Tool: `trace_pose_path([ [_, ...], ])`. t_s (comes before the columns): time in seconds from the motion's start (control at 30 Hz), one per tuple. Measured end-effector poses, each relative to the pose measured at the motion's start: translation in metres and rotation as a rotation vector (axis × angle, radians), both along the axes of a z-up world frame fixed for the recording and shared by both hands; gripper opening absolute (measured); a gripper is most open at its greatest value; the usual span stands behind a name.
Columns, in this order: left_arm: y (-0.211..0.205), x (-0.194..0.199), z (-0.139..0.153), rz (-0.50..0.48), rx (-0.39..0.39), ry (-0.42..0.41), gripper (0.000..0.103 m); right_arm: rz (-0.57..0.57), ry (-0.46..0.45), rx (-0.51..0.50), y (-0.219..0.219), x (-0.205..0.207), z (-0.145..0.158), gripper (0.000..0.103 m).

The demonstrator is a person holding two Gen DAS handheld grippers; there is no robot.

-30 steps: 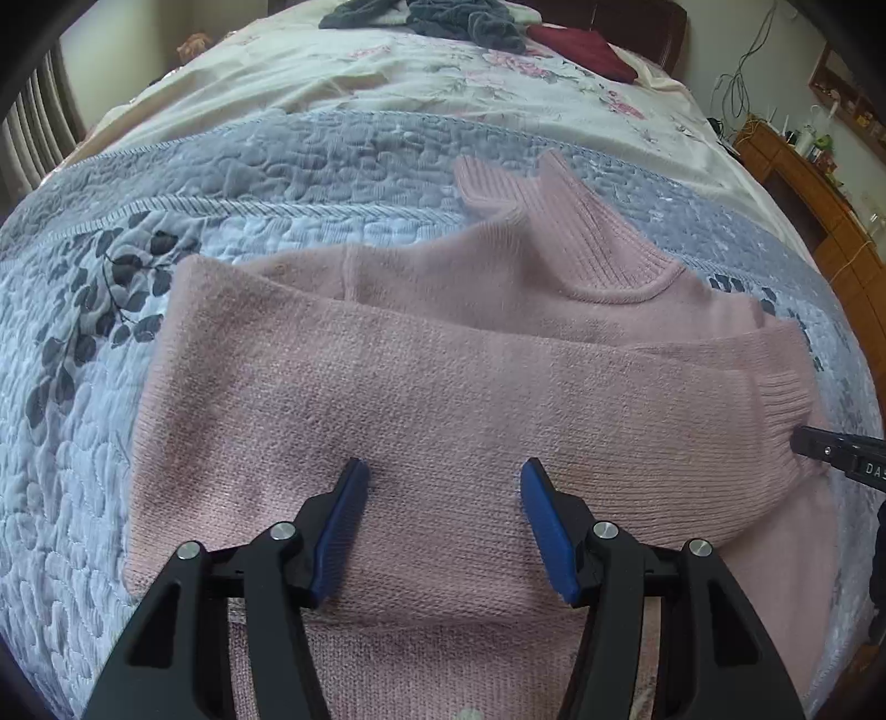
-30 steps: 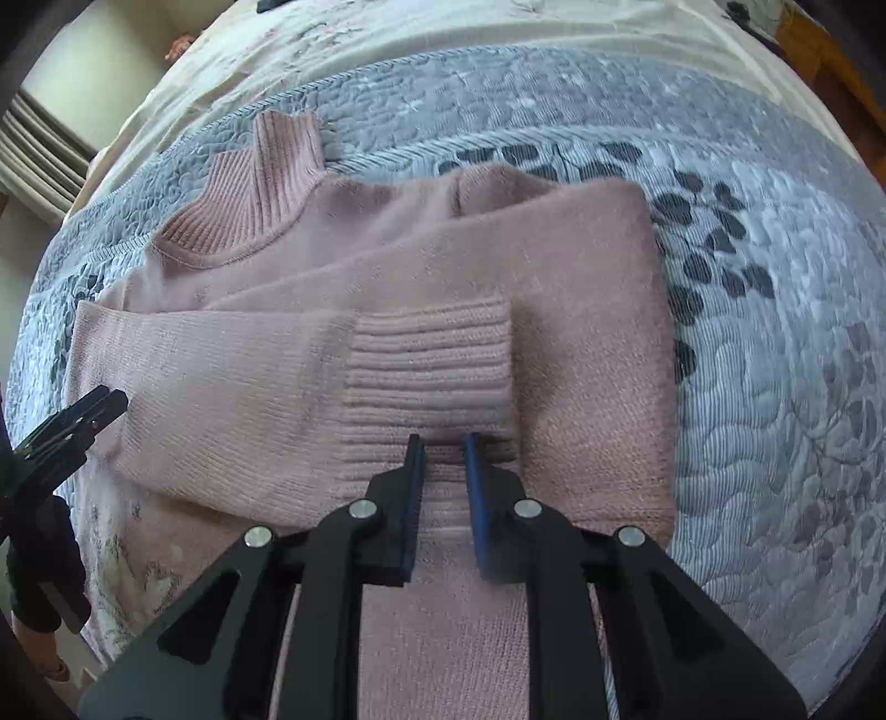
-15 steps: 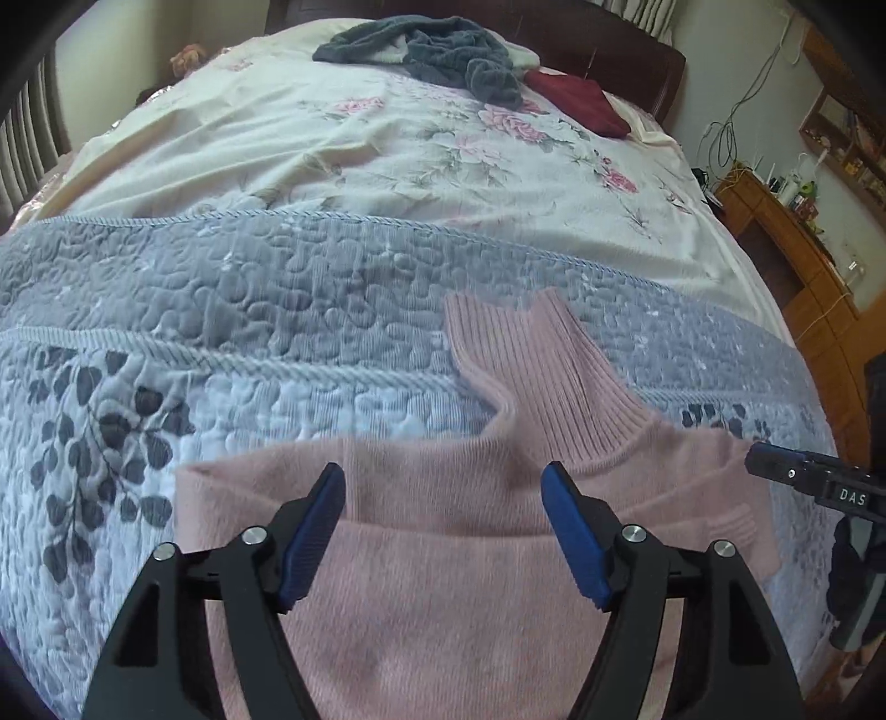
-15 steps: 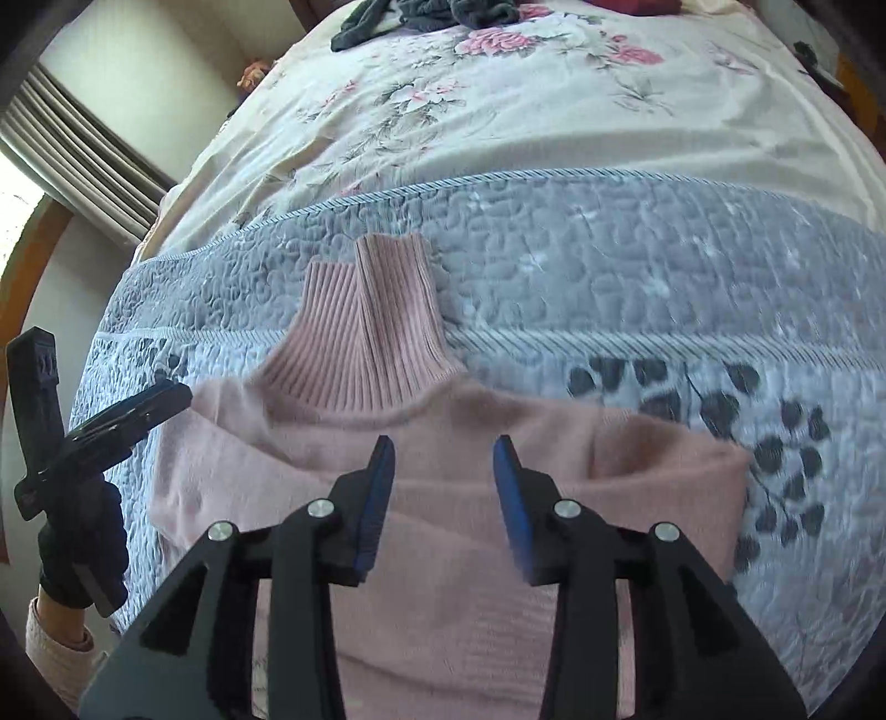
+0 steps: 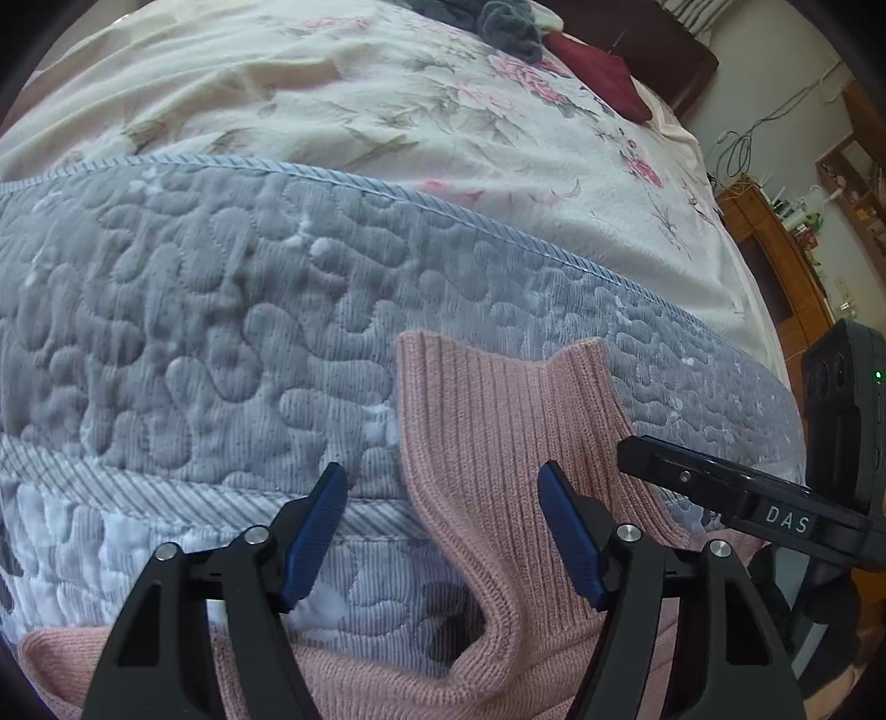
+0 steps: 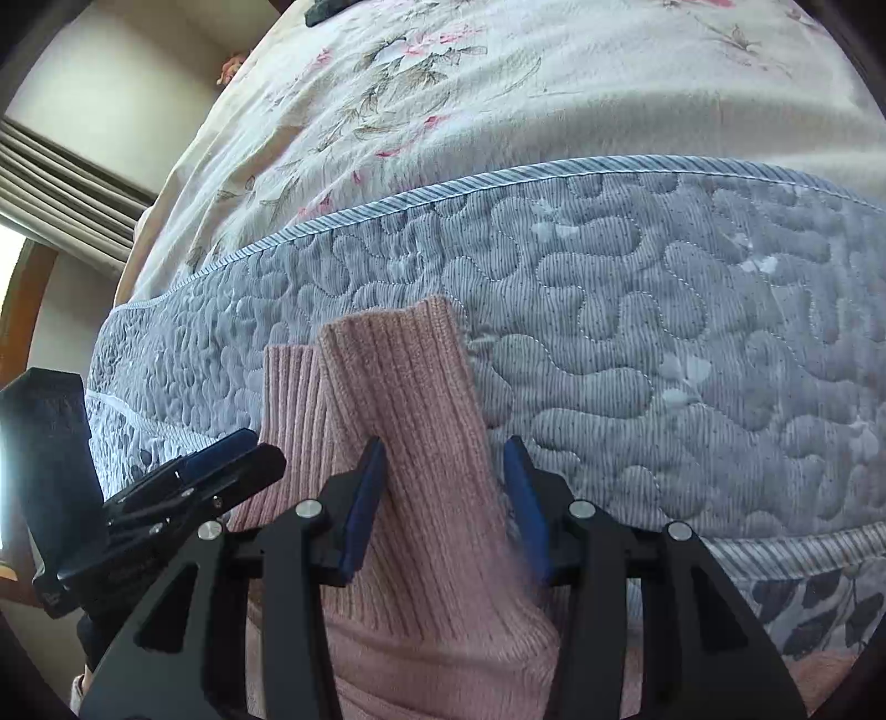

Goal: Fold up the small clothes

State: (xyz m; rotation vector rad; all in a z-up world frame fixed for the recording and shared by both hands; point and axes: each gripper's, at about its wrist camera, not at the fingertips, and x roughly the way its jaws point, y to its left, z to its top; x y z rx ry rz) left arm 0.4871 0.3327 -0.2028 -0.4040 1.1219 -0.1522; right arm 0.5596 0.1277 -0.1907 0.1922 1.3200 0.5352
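A pink knit sweater (image 5: 387,681) lies on the bed with its ribbed turtleneck collar (image 5: 498,443) pointing away from me. My left gripper (image 5: 440,487) is open just above the collar's left edge, which falls between its blue pads. In the right wrist view, my right gripper (image 6: 444,459) is open over the right half of the collar (image 6: 398,399). The two grippers are close side by side: the right gripper (image 5: 692,482) shows at the right of the left wrist view, and the left gripper (image 6: 238,459) at the left of the right wrist view. Most of the sweater body is hidden below the fingers.
A grey quilted blanket (image 5: 194,332) lies under the sweater, with a cream floral sheet (image 5: 387,111) beyond it. Dark grey clothes (image 5: 498,22) and a red pillow (image 5: 603,72) sit at the far end. A wooden cabinet (image 5: 786,260) stands at the right, curtains (image 6: 61,183) at the left.
Both grippers have moved forward from the folded sleeves and body up to the collar. The right gripper, nearly shut at the sleeve cuff a second ago, has opened. The left stayed open.
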Motion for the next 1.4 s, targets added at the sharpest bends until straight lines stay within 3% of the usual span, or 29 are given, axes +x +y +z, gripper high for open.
trace_pose_path([
  [0.03,-0.002,0.002,-0.002,-0.007,0.0,0.0,0.053,0.0,0.002,-0.001,0.002,0.002,-0.003,0.045],
  [0.07,-0.005,0.003,-0.003,-0.012,0.009,0.0,0.043,0.004,0.001,-0.001,0.003,0.003,-0.005,0.04],
  [0.13,-0.007,0.003,-0.004,-0.014,0.039,-0.008,0.029,0.014,-0.007,0.001,0.004,0.004,-0.006,0.017],
  [0.2,-0.005,0.001,-0.001,-0.01,0.025,-0.028,0.011,0.014,-0.019,0.024,-0.001,0.002,-0.002,0.012],
  [0.37,0.004,-0.026,0.033,-0.037,-0.06,-0.165,0.009,0.038,-0.103,0.141,-0.022,-0.018,0.035,0.011],
  [0.57,0.001,-0.079,0.076,-0.122,-0.097,-0.304,0.009,0.147,-0.226,0.188,-0.047,-0.076,0.085,0.01],
  [0.73,-0.007,-0.126,0.089,-0.198,-0.078,-0.353,0.009,0.195,-0.265,0.174,-0.071,-0.125,0.099,0.009],
  [0.83,-0.011,-0.154,0.085,-0.238,-0.072,-0.34,0.009,0.229,-0.272,0.141,-0.081,-0.155,0.093,0.009],
  [1.0,-0.009,-0.19,0.054,-0.266,-0.043,-0.24,0.01,0.272,-0.221,0.063,-0.088,-0.196,0.061,0.009],
  [1.13,0.008,-0.215,0.033,-0.225,-0.115,-0.153,0.011,0.262,-0.157,0.037,-0.103,-0.22,0.042,0.012],
  [1.23,0.023,-0.222,0.03,-0.16,-0.264,-0.124,0.031,0.208,-0.1,0.112,-0.116,-0.231,0.041,0.017],
  [1.3,0.023,-0.219,0.03,-0.13,-0.333,-0.114,0.05,0.156,-0.049,0.162,-0.116,-0.231,0.04,0.038],
  [1.4,0.015,-0.202,0.02,-0.086,-0.405,-0.033,0.054,0.088,0.03,0.233,-0.106,-0.222,0.033,0.04],
])
